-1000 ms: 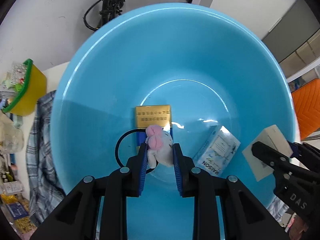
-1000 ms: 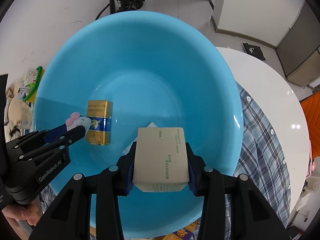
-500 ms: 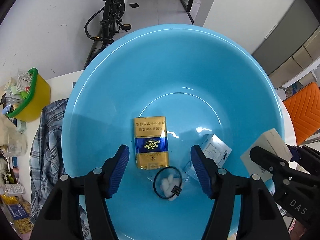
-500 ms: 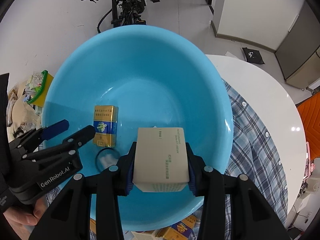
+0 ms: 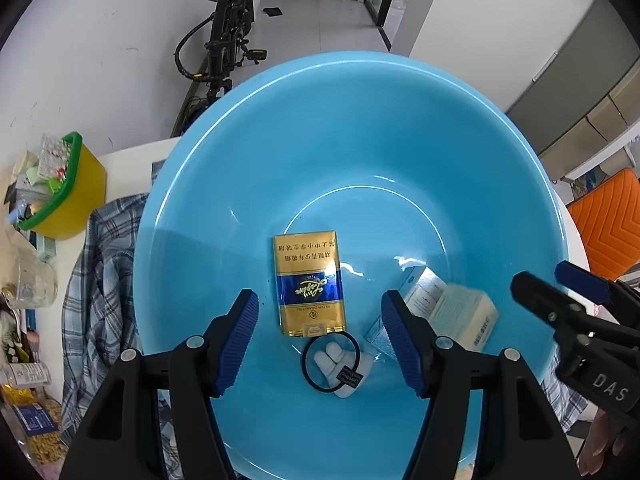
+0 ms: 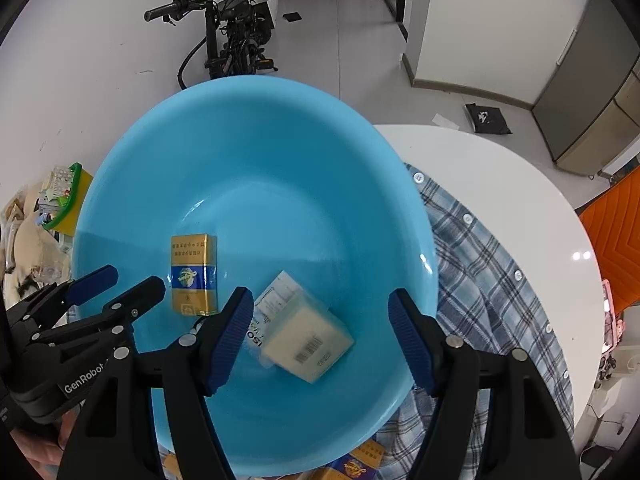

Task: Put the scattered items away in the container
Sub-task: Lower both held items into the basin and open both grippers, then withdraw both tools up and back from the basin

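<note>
**A:** Reading left to right: what is sitting in the blue basin (image 5: 360,128)?

**B:** Left gripper (image 5: 318,338) is hanging wide, gripping nothing. The gold-and-blue pack (image 5: 308,284) is lying flat at the floor's centre; the black hair tie with white plush (image 5: 334,364) is resting at the pack's 6 o'clock.

**A:** And rightward?

**B:** The white leaflet box (image 5: 426,294) is lying at the pack's 3 o'clock, the cream carton (image 6: 306,338) lying tilted on it. Right gripper (image 6: 322,338) is opening above the carton, pads not touching it.
</note>
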Available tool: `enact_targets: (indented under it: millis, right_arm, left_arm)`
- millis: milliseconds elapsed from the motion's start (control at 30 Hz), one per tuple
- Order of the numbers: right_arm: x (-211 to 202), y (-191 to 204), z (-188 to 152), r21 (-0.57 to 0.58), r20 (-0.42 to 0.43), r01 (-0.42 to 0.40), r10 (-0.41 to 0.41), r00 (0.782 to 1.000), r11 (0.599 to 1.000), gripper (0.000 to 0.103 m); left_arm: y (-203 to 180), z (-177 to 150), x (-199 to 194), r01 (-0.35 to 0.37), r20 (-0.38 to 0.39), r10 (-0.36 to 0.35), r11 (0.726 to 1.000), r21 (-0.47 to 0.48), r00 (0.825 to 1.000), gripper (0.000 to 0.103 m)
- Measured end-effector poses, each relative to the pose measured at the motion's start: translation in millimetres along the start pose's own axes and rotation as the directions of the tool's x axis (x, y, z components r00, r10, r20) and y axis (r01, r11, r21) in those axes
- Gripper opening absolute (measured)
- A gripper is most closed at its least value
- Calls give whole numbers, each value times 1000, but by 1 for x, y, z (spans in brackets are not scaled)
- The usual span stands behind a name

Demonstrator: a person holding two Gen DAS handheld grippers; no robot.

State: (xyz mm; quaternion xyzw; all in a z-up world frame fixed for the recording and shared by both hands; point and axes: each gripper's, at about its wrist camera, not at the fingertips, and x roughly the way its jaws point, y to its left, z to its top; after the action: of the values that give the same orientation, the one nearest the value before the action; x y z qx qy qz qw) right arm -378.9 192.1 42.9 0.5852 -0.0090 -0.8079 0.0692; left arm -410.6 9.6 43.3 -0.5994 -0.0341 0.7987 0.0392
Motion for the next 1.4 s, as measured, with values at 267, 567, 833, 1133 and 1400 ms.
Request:
enact_targets:
  millis: [267,567,833,1133,1400]
  right_arm:
    - [-60,8,1,-38,400,14,3,917,999,78]
    - [-113,22,-19,-36,753,139,-64,655,990,103]
    - [-120,4,-23,5,755,104,-72,652,995,103]
    - [-137,5,-46,-45,796,141,-50,604,989,103]
    - [-162,17,-109,-51,827,191,-66,558,980,103]
  left_arm:
    - [-10,-10,-64,-22,466,-1,999,44,885,78]
    - [-17,-45,-122,-61,783,-62,990,126,619,103]
    - [-9,-47,-132,-56,787,-44,993,100,616,103]
    - [-11,-56,-153,-72,776,-71,986,148,627,103]
    - [6,-99,-183,-30,767,-85,991,134,636,103]
